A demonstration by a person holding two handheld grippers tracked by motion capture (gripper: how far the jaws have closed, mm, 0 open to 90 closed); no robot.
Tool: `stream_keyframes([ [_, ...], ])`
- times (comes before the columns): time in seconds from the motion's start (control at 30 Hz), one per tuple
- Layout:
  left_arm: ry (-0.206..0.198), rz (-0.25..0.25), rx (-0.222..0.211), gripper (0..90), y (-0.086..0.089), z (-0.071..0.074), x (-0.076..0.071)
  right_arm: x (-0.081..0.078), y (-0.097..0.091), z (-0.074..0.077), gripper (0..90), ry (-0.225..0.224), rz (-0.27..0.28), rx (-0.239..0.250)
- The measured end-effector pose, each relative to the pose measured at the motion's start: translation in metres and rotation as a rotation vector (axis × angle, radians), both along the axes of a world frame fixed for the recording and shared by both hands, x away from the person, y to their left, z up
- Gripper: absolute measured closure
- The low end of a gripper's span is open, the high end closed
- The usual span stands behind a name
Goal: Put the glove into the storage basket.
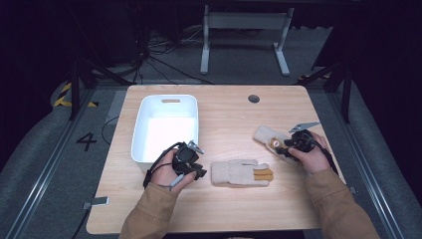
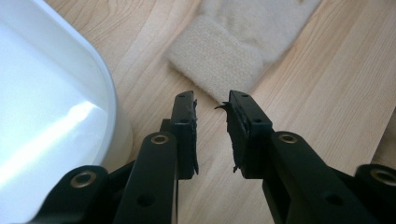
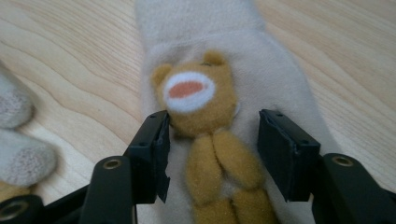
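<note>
Wooden worktop (image 1: 224, 204) carried two cream gloves: the bear glove (image 1: 272, 141) lay at its right side directly under the right claw (image 3: 212, 154), whose jaws stood spread either side of the sewn-on bear (image 3: 205, 135), gripping nothing. Its long axis ran along the claw's line, the right hand plainly nearer. The left claw (image 2: 212, 126), parted and empty, pointed at the plain glove (image 2: 243, 46) beside the white bin (image 1: 164, 127), whose knit cuff showed clearly from the left gripper view.

The left gripper (image 1: 191, 167) is held low in the left hand (image 1: 166, 174), its jaws parted a little with nothing between them. The right gripper (image 1: 283, 144) is gripped by the right hand (image 1: 313, 157), pointed down and leftward, jaws spread wide.
</note>
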State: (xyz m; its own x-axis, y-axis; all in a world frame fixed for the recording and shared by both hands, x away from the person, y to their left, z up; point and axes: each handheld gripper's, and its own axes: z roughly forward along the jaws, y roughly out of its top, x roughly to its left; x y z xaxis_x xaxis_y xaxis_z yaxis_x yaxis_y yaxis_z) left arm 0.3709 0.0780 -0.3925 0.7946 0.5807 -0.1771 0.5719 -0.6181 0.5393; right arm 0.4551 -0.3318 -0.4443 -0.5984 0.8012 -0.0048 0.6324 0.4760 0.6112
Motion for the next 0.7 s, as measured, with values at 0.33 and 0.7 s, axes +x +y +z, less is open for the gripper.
stream_keyframes([
  [0.33,0.006,-0.001,0.004,73.1,-0.0016,-0.0015,0.0002,-0.0007,0.0011,0.0011,67.9,-0.01,0.059,-0.03],
  [0.7,0.002,-0.002,0.0,73.1,-0.0013,-0.0011,0.0008,-0.0036,0.0,0.008,79.5,-0.038,0.068,-0.06],
])
